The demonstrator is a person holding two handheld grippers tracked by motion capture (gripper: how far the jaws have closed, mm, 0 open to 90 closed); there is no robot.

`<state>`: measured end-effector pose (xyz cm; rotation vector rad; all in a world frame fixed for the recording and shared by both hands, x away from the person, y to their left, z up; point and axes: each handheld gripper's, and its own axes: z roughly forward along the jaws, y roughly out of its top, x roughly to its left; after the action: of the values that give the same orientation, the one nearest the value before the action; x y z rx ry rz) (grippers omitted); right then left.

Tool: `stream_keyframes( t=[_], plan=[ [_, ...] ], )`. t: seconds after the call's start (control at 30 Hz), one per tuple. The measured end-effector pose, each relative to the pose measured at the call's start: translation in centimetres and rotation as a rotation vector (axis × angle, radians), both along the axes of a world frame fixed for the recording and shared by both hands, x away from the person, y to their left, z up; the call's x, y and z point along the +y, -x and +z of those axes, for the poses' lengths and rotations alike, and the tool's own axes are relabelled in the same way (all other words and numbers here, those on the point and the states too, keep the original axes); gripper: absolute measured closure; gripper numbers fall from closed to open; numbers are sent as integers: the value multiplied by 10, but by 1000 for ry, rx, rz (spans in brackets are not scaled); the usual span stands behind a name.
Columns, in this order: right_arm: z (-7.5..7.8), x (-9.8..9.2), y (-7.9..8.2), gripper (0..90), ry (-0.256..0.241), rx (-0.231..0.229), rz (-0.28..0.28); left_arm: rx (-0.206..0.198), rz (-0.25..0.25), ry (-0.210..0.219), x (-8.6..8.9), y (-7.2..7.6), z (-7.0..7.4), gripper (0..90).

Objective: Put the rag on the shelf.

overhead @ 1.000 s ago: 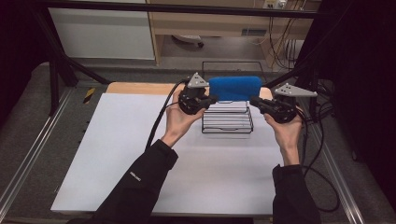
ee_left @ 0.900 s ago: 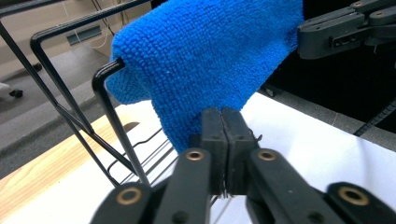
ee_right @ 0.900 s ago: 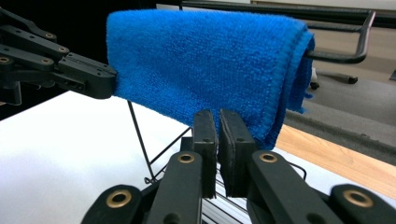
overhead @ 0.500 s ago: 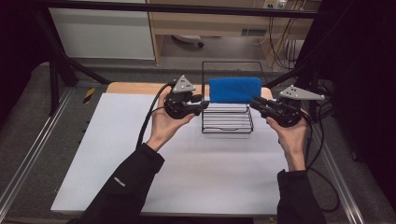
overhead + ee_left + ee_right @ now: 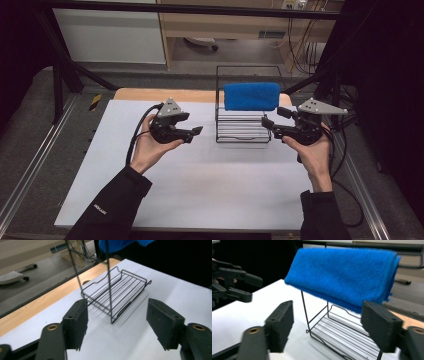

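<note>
The right tool [image 5: 270,126], black with two flat padded jaws and a grey three-cornered plate on top, hangs just beside the right edge of the black wire rack [image 5: 243,132] with its jaws spread wide and nothing between them; in the right gripper view those jaws frame the folded blue terry towel [image 5: 344,277] that is draped over the rack's top bar. The left tool [image 5: 192,132] is likewise spread and empty, held well off to the left of the rack and pointing toward it, and its own view looks along the jaws at the rack's low wire tray [image 5: 117,293] on the white-covered counter [image 5: 200,190]. The towel sits on the rack's upper rail, hanging down both sides, above the tray. I'd judge it soft, light and limp: it will sag and unfold if taken by one layer, and the fuzzy pile should give the pads good purchase, so slipping is unlikely. The best hold looks like the lower hanging edge or a corner near the rack's right upright, pinching all layers together. The rack itself seems thin and light, so a sideways tug on the towel could drag or tip it.
</note>
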<state>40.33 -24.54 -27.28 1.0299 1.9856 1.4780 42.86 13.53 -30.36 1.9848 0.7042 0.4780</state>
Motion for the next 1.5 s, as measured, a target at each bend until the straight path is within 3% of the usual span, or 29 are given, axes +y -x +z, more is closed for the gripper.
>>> stream_keyframes(
  t=[0.17, 0.33, 0.43, 0.77, 1.17, 1.3, 1.43, 1.5],
  plan=[
    [-11, 5, 1, 151, 11, 20, 12, 10, 58, -12, 27, 9, -19, 208],
    [-25, 8, 3, 89, 9, 47, 26, 38, 111, 5, 54, 17, -39, 140],
    [-36, 10, 7, 83, 12, 32, 17, 53, 132, 12, 66, 22, -49, 125],
    [-67, 10, 15, 10, 5, 92, 39, 77, 149, 48, 97, 42, -78, 109],
    [-112, 8, 27, 6, 16, 179, 58, 117, 182, 44, 126, 59, -107, 105],
    [-125, 3, 31, 6, 36, 204, 65, 118, 179, 37, 131, 63, -117, 105],
    [-138, -3, 35, 6, 35, 221, 68, 119, 161, -14, 133, 65, -125, 97],
    [-145, -6, 37, 6, 39, 233, 77, 121, 155, -7, 134, 67, -127, 96]
  ],
)
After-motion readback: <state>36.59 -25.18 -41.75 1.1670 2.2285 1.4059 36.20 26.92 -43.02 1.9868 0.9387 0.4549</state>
